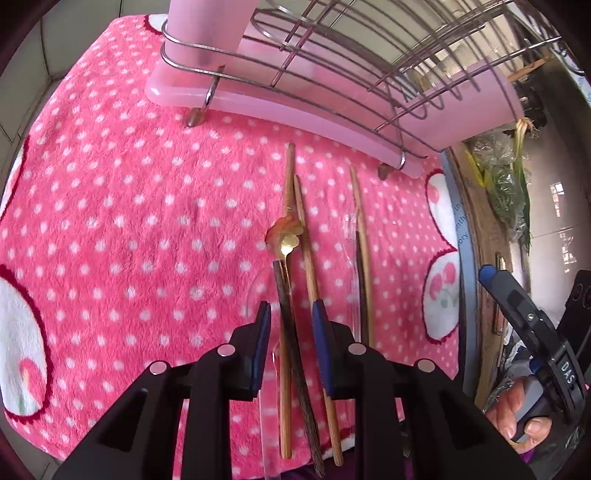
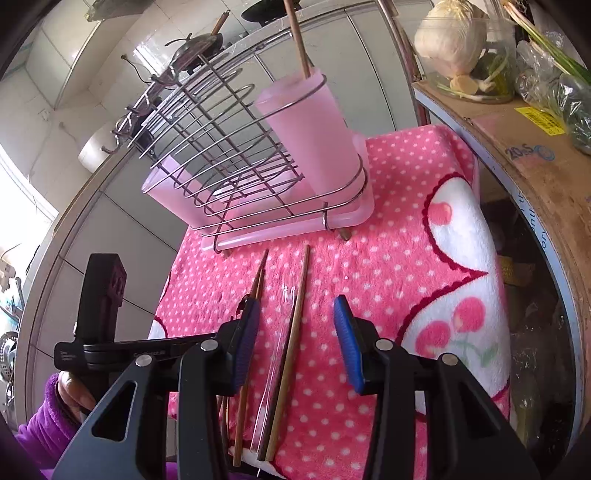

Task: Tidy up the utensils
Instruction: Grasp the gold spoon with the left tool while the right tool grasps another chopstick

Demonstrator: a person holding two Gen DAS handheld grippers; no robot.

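Observation:
Several wooden chopsticks (image 1: 306,258) lie side by side on the pink dotted blanket (image 1: 129,221), with a small gold spoon (image 1: 286,242) and a clear plastic utensil (image 1: 351,258) among them. My left gripper (image 1: 290,317) is open, its jaws either side of a dark chopstick (image 1: 291,332). My right gripper (image 2: 297,332) is open above another chopstick (image 2: 290,350) and the clear utensil (image 2: 275,350). The wire rack (image 2: 229,155) stands behind, with a pink cup (image 2: 314,144) holding one chopstick (image 2: 297,37).
A pink drip tray (image 1: 295,110) sits under the rack. A round board edge (image 2: 546,206) with vegetables (image 2: 450,33) borders the blanket on the right. A tiled wall (image 2: 92,55) is behind. The right gripper also shows in the left wrist view (image 1: 524,317).

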